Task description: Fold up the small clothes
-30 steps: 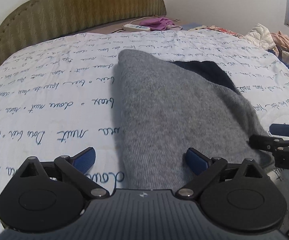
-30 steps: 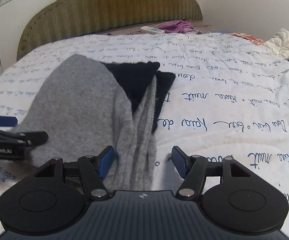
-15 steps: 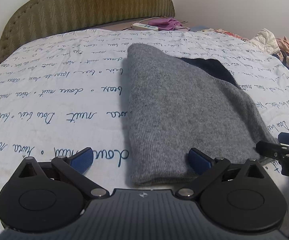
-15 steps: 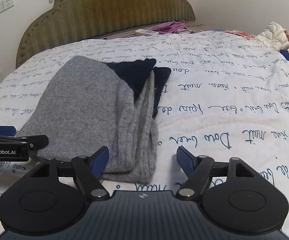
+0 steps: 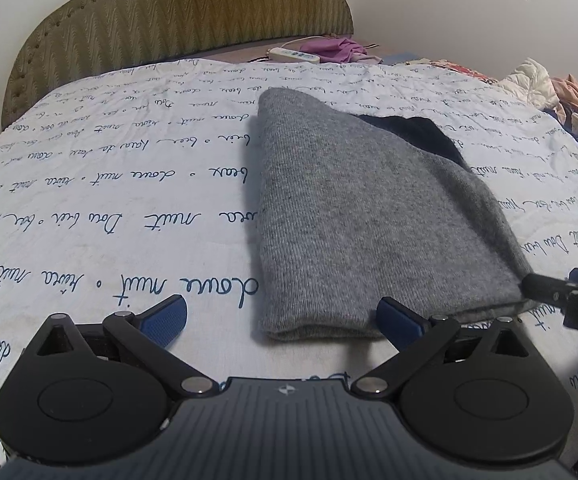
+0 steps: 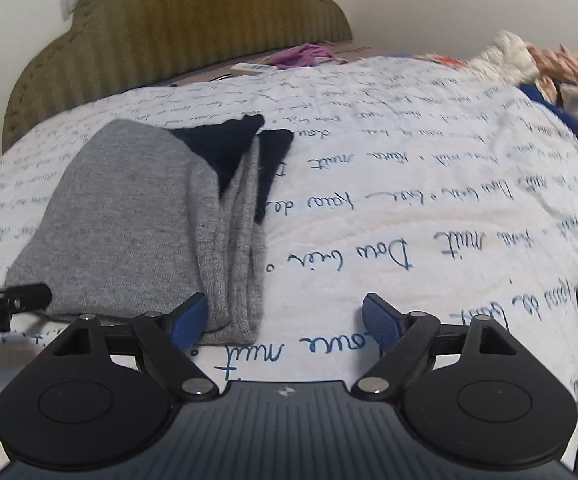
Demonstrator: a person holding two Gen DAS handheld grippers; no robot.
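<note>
The grey knit garment (image 5: 361,216) lies folded on the printed bedsheet (image 5: 109,184), its near hem just ahead of me. My left gripper (image 5: 281,316) stands wide apart, empty; my right gripper (image 6: 285,316) has just been opening and holds nothing. Risk — the loose layered right edge could spring open, or a pad could snag the hem and drag it.

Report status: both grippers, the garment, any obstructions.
Left gripper open, empty. Right gripper open, jaws just widened, nothing between them. Grey and navy garment folded flat on bedspread, released. Nothing in the way.
</note>
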